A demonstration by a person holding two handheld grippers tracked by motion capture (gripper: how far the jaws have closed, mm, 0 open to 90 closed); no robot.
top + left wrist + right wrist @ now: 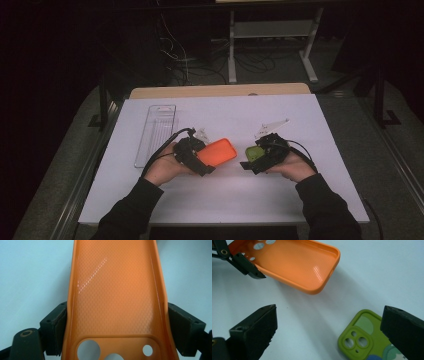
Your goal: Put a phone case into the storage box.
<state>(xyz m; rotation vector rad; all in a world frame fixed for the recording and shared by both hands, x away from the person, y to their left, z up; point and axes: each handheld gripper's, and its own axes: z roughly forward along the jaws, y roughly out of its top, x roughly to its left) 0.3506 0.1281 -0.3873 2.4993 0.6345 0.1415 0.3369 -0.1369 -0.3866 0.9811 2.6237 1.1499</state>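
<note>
left gripper (206,161) sits just left of centre in the high view, clamped on the orange phone case (218,151). the case juts out to the right and slightly up from the jaws, over the white table (220,200). in the left gripper view the orange phone case (115,297) runs up the middle of the frame, hollow side facing the camera, camera cutouts at the bottom edge; the two black jaws press its long sides from left and right, near the cutout end.

right gripper (248,161) is right of centre in the high view, jaws spread wide, gripping nothing. the green phone case (254,152) lies on the table right at it, partly covered by the gripper body. in the right gripper view the green phone case (367,337) sits at lower right, back up with its camera bump showing, between the two jaws but nearer the right one; whether it touches is not clear. the orange case fills the upper left of that frame, the left gripper (242,261) pinching its far end.

a clear plastic tray (156,134) lies on the table to the upper left of the left hand (162,170), well apart from both cases.
</note>
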